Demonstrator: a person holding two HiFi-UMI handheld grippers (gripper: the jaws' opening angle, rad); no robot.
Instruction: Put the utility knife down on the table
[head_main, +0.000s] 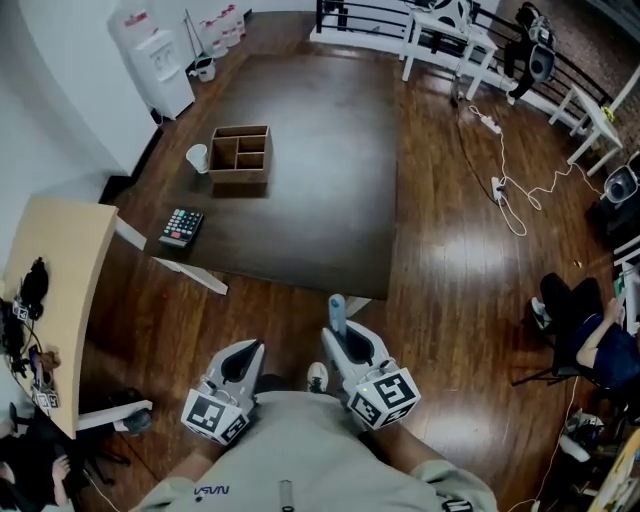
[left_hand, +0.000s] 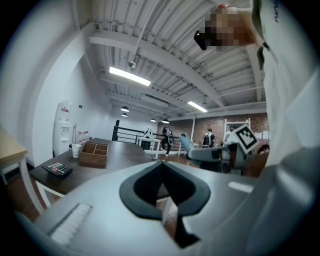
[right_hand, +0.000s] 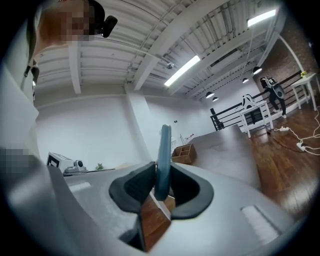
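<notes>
**While the knife sits in my right gripper, the table lies just ahead**

As I look down, the utility knife (head_main: 337, 309) stands clamped in my right gripper (head_main: 340, 335), off the table and with its free end near the table's front edge. The pads pinch its lower end across the flat sides, and the rest pokes out beyond the jaws. It's a slim, flat, blue-grey bar with a rounded tip. I'd call it light and stiff, with a smooth shell that could slide in the pads, so a grip across the broad faces seems right. I can't tell whether a blade is out, so I'd lay it down flat rather than drop it.

My left gripper (head_main: 245, 352) is pressed closed on nothing, held beside the right.

Beyond them lies the table (head_main: 330, 200), a dark brown, matte slab. On its far left stand a compartmented wooden box (head_main: 241, 153), a white cup (head_main: 197, 157) just beside it and a calculator (head_main: 181, 226) nearer the corner. Around the table the plank floor (head_main: 450, 260) is glossy.
</notes>
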